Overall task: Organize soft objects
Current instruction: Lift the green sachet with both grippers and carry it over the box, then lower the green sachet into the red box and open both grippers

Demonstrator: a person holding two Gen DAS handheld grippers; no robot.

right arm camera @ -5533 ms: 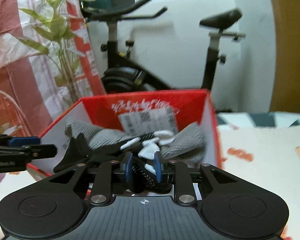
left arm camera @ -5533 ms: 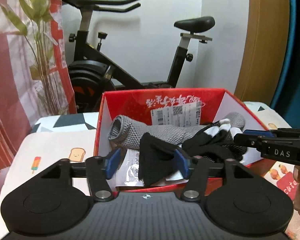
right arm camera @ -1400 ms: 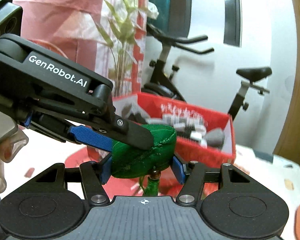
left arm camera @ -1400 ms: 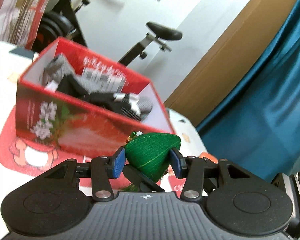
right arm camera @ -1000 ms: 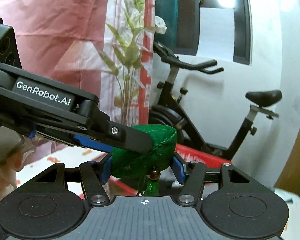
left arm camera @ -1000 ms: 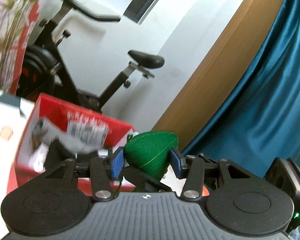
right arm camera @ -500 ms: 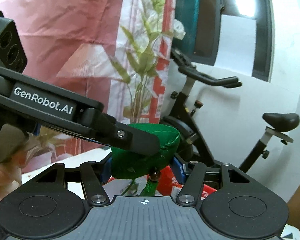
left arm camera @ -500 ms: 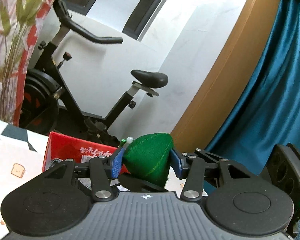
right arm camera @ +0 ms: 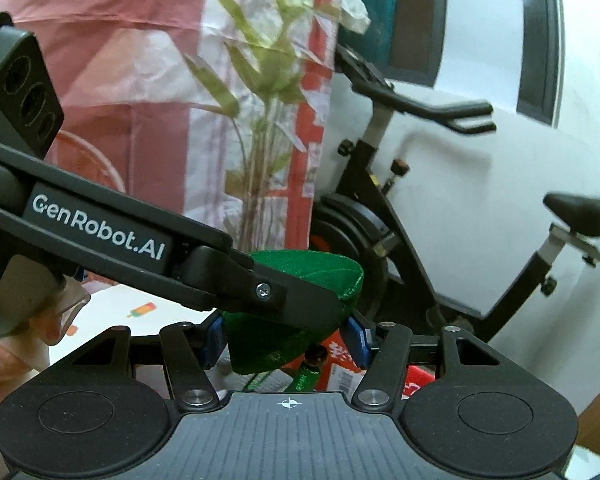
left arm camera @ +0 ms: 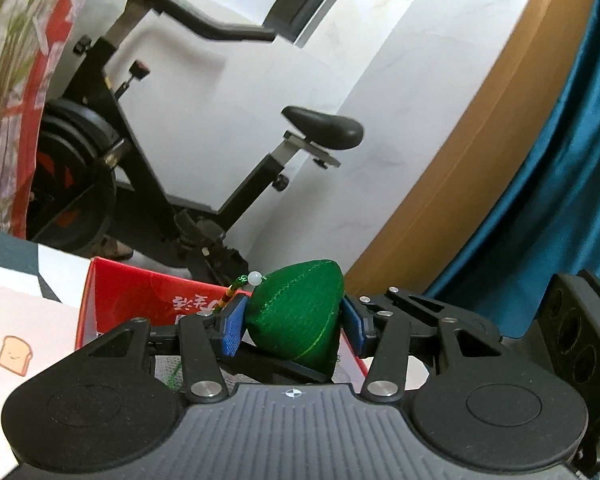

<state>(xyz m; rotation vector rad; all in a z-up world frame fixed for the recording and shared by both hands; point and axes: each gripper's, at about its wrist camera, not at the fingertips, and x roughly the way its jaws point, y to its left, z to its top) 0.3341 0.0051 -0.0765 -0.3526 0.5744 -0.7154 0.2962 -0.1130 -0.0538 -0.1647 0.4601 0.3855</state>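
Behind the green pouch (left arm camera: 296,316), red box (left arm camera: 140,300) half-hidden.

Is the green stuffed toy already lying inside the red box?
No, the green stuffed toy is squeezed between the left gripper's blue pads, held up in front of the red box.

Black gloves released into the red box (left arm camera: 148,300), green stuffed pouch (left arm camera: 296,316) taken up between both grippers, carried from beside the box to above it
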